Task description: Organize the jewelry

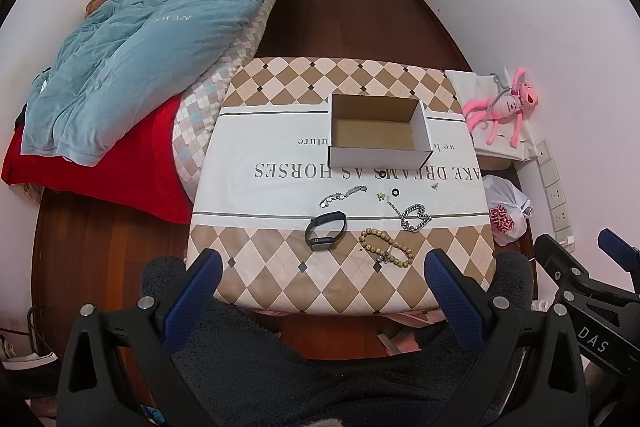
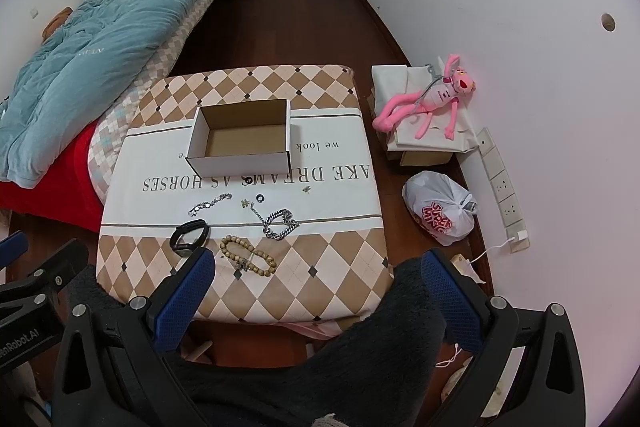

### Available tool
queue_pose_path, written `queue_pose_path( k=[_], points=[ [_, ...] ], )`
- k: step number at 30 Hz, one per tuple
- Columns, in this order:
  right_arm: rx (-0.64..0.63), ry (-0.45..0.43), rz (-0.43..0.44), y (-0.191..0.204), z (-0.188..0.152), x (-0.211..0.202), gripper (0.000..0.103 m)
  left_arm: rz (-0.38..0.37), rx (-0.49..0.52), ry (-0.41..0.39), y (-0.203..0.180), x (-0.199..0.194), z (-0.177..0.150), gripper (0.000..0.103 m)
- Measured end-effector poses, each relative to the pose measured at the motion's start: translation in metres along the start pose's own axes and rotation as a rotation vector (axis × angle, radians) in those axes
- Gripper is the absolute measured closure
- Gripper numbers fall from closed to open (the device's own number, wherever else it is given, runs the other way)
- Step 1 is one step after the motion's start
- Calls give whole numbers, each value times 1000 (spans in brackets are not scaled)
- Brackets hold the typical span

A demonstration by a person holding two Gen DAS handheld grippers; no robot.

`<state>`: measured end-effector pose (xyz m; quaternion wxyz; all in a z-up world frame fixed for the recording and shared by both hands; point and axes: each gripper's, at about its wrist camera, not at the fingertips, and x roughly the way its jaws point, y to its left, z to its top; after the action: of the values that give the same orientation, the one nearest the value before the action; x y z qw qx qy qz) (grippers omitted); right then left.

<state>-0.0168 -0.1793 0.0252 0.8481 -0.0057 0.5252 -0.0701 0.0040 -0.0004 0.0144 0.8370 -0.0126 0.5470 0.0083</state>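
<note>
Several pieces of jewelry lie on the surface [image 1: 280, 187] between its near edge and an empty cardboard box [image 1: 378, 131]: a black band [image 1: 325, 230], a wooden bead bracelet [image 1: 386, 249], a thick silver chain [image 1: 416, 218] and a thin silver bracelet [image 1: 343, 195]. Some tiny pieces near the box are too small to identify. Both the left tool [image 1: 322, 297] and the right tool [image 2: 320, 297] are spread wide, holding nothing, above the near edge. Only the right view shows a wall hole [image 2: 608, 22]. The printed text is partly covered by the box.
</note>
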Motion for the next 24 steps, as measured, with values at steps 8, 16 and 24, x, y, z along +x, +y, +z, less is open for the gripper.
queue_pose_path(
  k=[8,16,24],
  points=[
    [-1,1,1,3,-1,0,0,1,0,-3,0,0,-1,0],
    [-1,4,2,3,1,2,0,0,0,-3,0,0,-2,0],
    [-1,4,3,5,1,3,0,-2,-1,-1,1,-2,0,0]
  ],
)
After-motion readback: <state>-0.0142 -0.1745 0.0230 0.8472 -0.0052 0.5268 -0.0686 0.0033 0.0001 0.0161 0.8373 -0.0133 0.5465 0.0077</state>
